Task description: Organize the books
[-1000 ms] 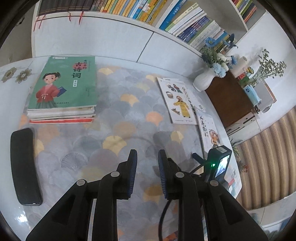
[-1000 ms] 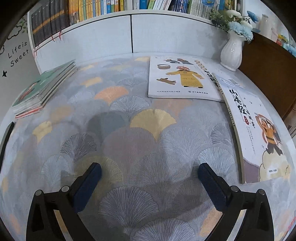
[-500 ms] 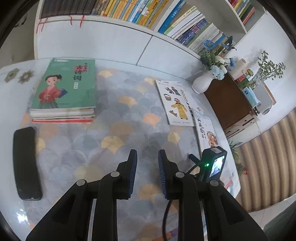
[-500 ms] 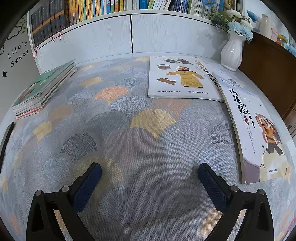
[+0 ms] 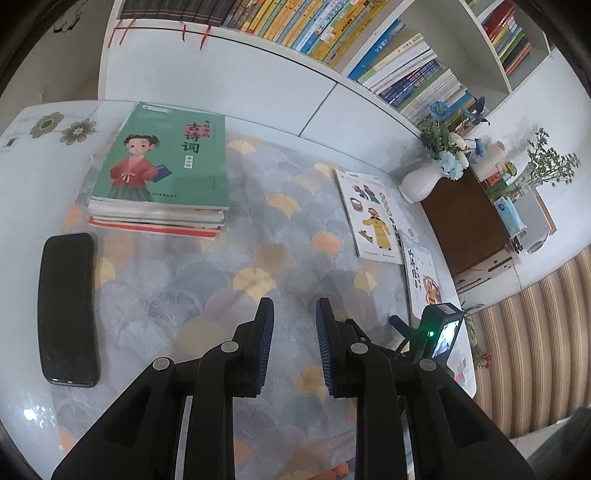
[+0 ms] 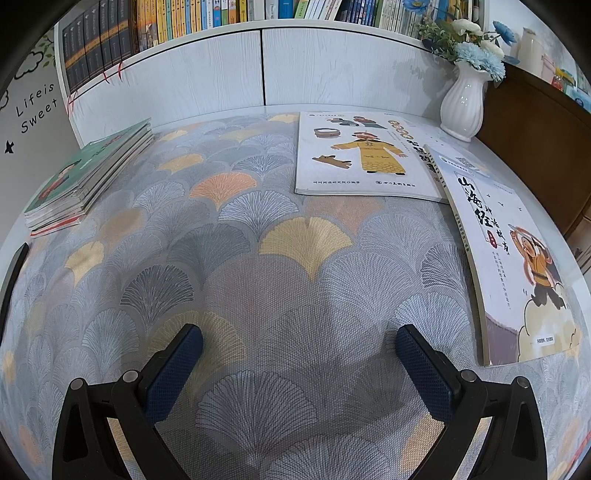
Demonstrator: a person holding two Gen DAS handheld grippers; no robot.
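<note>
A stack of books with a green cover on top [image 5: 159,173] lies at the table's far left; it also shows in the right wrist view [image 6: 88,177]. A white book with a yellow-robed figure [image 6: 365,158] lies flat at the far right, also in the left wrist view [image 5: 373,214]. A second white book [image 6: 509,258] lies beside it, overlapping its right edge. My left gripper [image 5: 294,314] is high above the table, its jaws a narrow gap apart and empty. My right gripper [image 6: 299,347] is wide open and empty, low over the tablecloth.
A black phone [image 5: 68,306] lies at the left edge. A white vase with blue flowers [image 6: 463,107] stands at the back right beside a brown cabinet [image 5: 469,221]. Bookshelves [image 6: 221,22] run behind the table. My right gripper's body [image 5: 439,332] shows in the left view.
My left gripper has risen and pulled back, so more of the table shows. My right gripper has barely moved. The books have not moved.
</note>
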